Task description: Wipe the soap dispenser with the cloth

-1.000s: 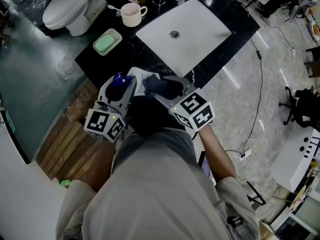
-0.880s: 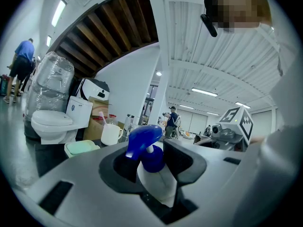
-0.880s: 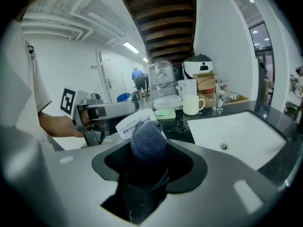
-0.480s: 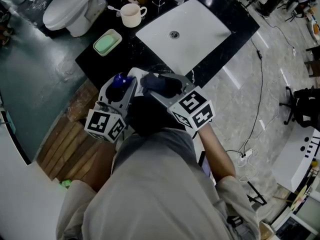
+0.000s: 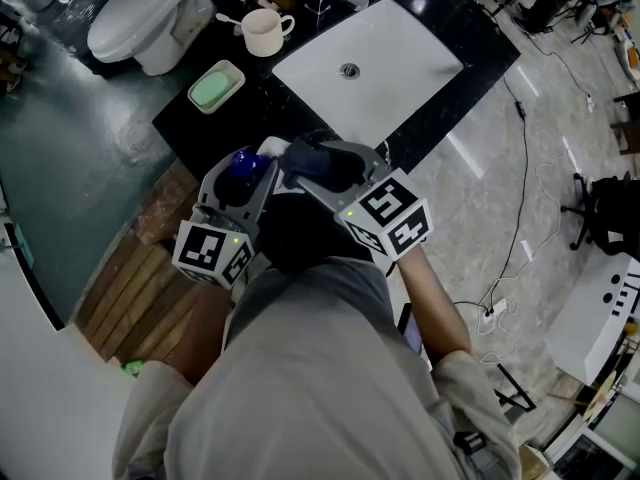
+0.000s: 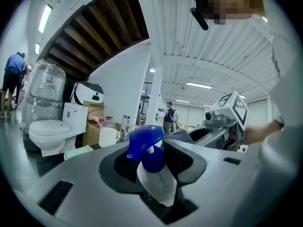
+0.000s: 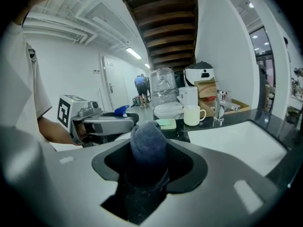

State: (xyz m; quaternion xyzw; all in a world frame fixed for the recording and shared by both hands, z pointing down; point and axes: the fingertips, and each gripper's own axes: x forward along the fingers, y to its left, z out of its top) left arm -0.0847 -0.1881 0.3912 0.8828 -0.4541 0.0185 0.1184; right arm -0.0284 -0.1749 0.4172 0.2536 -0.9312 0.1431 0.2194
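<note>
Head view: the soap dispenser (image 5: 240, 165) is held over the black counter's (image 5: 260, 103) near edge by the left gripper (image 5: 238, 183), with the right gripper (image 5: 325, 168) just beside it. Left gripper view: the bottle is pinched between the jaws, blue pump upward. Right gripper view: a dark cloth (image 7: 147, 143) is clamped between the jaws. The bottle is best held steady while the cloth is pressed onto its body and drawn around.

soap dispenser (image 6: 158, 183): base sunk out of sight in the left claw (image 6: 152, 162)
cloth (image 7: 148, 143): lower end lost in the right claw (image 7: 148, 163)'s dark throat
toilet (image 5: 140, 13): tank cut off, upper left edge, head view
counter (image 5: 280, 103): near edge hidden under both claws
</note>
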